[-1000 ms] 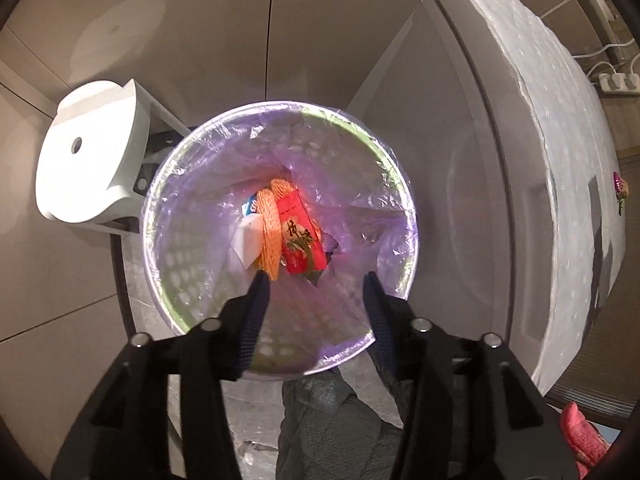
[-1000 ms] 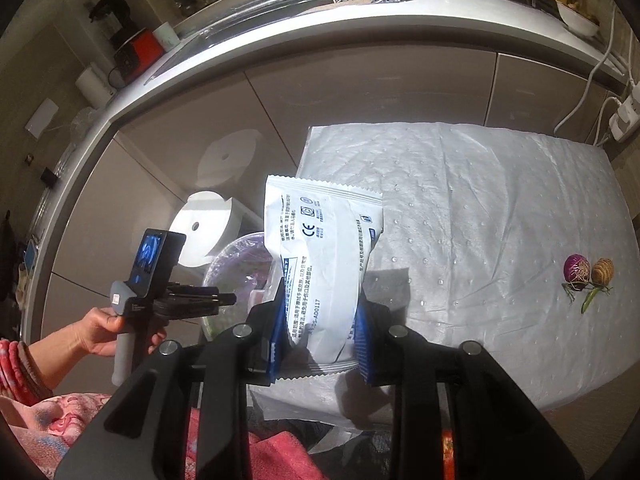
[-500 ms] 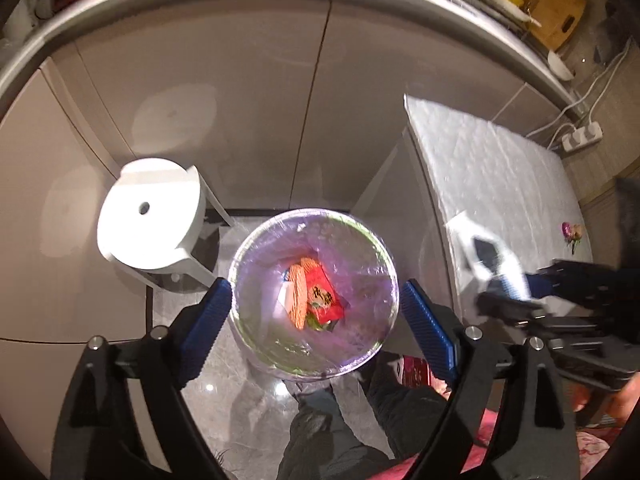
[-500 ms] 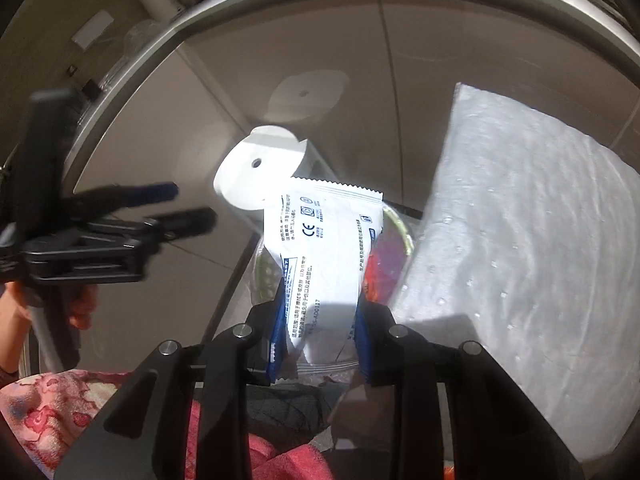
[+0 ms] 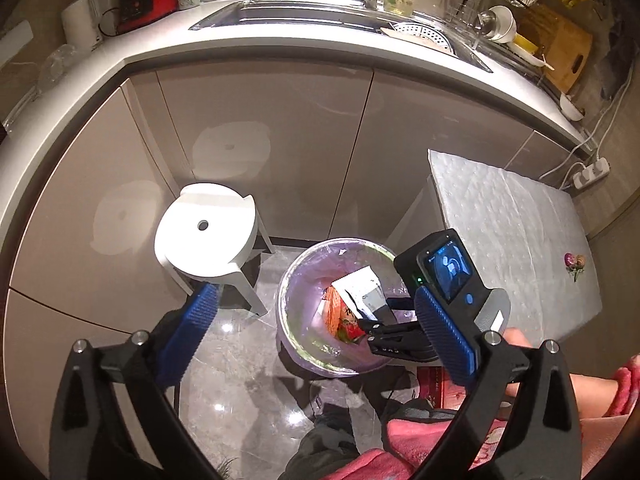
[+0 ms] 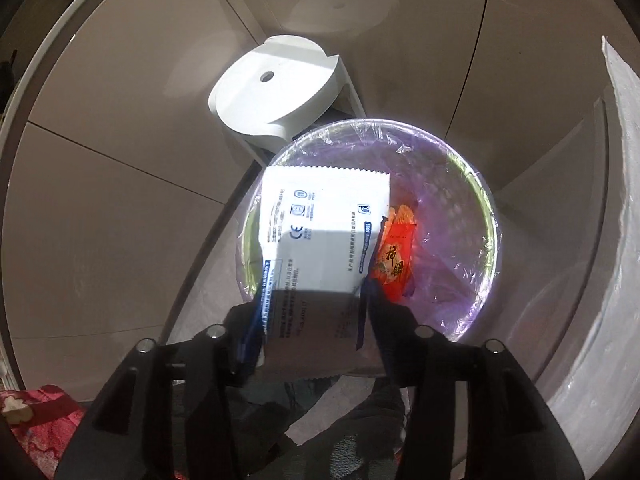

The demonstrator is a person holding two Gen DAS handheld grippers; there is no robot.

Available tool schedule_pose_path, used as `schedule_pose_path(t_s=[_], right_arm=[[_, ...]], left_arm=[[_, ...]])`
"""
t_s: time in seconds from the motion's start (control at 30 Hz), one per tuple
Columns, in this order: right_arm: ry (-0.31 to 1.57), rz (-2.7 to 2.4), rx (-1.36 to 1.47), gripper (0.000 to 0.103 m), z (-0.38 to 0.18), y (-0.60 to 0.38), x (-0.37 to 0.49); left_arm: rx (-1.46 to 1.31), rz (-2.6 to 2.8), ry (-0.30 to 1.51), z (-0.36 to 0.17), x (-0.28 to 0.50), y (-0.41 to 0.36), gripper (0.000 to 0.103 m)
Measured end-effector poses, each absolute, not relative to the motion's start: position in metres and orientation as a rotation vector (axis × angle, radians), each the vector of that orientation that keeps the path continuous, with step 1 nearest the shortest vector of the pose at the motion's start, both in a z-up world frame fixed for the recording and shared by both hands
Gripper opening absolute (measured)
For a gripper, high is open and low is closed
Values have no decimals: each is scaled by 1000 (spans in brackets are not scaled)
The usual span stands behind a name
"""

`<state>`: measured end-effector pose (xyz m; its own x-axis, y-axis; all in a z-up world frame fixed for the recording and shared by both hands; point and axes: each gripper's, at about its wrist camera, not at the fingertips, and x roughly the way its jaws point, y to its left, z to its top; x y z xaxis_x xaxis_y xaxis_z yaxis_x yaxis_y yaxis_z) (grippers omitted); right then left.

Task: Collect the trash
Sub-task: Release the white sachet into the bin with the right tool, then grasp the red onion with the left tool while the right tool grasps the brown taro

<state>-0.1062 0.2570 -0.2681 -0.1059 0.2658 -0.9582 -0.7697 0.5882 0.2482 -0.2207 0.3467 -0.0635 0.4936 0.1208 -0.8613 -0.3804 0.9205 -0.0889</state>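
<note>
1. Looking down my right gripper [image 6: 312, 320], I saw its jaws opening with the white packet [image 6: 320, 240] between them, the pads barely at its lower side edges, directly above the bin [image 6: 476, 200].
2. My left gripper [image 5: 316, 340] stood spread wide and empty, raised well above the bin and nearer me than it.
3. I judged the packet light, thin and floppy, its film slick; a flat sachet like that wants pinching across its lower edge, near the serrated seal, where it creases least. Being so light, it could drift or catch on the liner rim on its way down.
4. Inside the bin, just right of the packet, lay a red wrapper [image 6: 394, 256] on the purple liner [image 6: 452, 240].
5. Beyond the bin, touching its far-left side as far as I could tell, stood the white stool [image 6: 276, 84].
6. Right of the bin sat the covered table [image 5: 508, 216], with a small decoration [image 5: 575, 265] near its right edge.
</note>
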Motion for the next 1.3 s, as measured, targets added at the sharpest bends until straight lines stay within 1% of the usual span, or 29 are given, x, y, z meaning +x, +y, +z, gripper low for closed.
schedule_pose_path(t_s=[0.03,0.1,0.2,0.27,0.37,0.4,0.53,0.67,0.87,1.03,1.17,1.3], right_arm=[[1410,920,-472,82,-267,258,-107],[1393,921,-477,87,-264,259,-108],[1363,934,-448,88,-245,251,-105],[1313,936,-411,89,-222,241,-100],[1206,896,-334,96,-177,216,-86],[1162,868,-313,100,-160,203,-81],[1005,685,-320,101,-106,147,-62],[933,500,-301,101,-76,75,-38],[961,336,-79,101,-73,-62,-5],[1009,225,22,101,-93,-164,10],[1037,181,62,101,-114,-223,18],[1082,190,44,100,-142,-256,32]], left_arm=[[-282,310,1011,-63,-222,346,95],[-274,314,1009,-62,-223,346,95],[-264,307,1007,-60,-221,342,95],[-260,291,999,-55,-217,336,95],[-252,245,974,-44,-210,325,95],[-246,228,963,-39,-207,319,95],[-216,153,918,-22,-188,291,95],[-195,74,911,-16,-160,254,95],[-134,-84,924,-23,-108,173,95],[-91,-202,948,-37,-70,98,95],[-45,-258,969,-50,-45,45,95],[-58,-284,1011,-60,-27,13,95]])
